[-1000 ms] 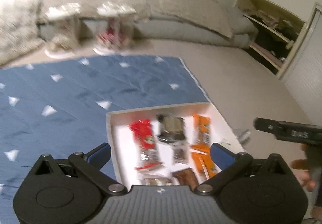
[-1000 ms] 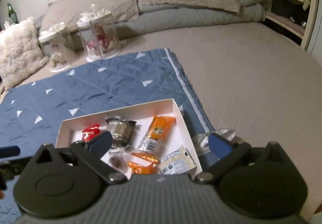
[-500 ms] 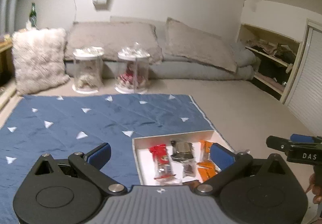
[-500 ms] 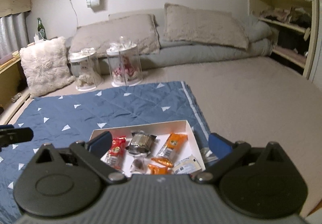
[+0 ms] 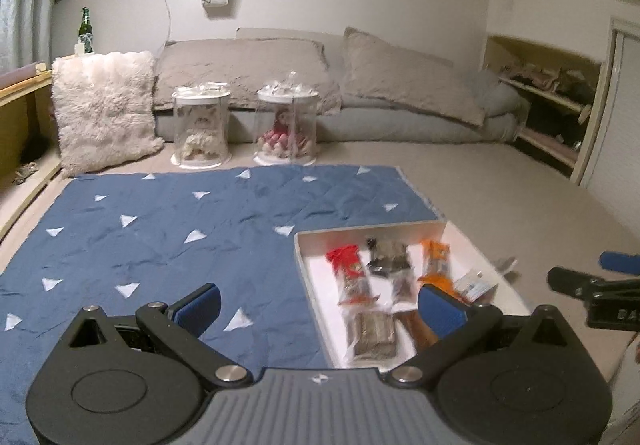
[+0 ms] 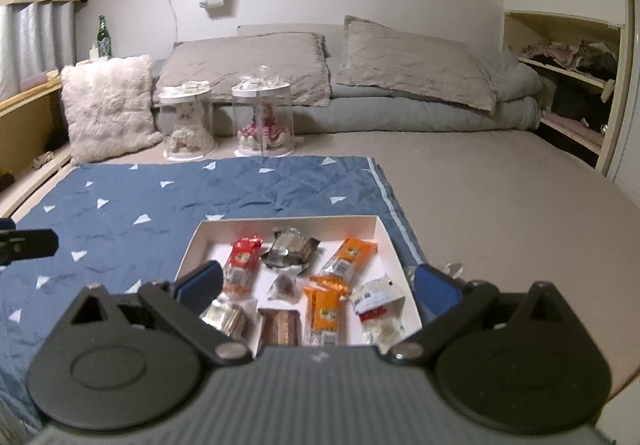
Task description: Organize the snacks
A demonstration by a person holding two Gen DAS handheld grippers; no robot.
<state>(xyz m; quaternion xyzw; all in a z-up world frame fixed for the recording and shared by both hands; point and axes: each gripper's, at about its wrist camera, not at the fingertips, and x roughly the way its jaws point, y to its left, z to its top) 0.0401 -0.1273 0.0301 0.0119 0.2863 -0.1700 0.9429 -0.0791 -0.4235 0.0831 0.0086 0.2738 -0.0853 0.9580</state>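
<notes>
One white tray (image 6: 384, 235), two clear jars (image 6: 262, 117), two orange packets (image 6: 350, 257).

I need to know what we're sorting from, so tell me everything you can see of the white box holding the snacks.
The white box is a shallow, open-topped rectangular tray with low upright walls, seemingly cardboard. It lies flat on the blue quilt, near the quilt's right edge. Loose wrapped snacks cover its floor: a red pack, a dark pack, two orange packs, a brown bar, a silvery pack and a white pack. Neither gripper touches it; both hover open above its near end.
</notes>
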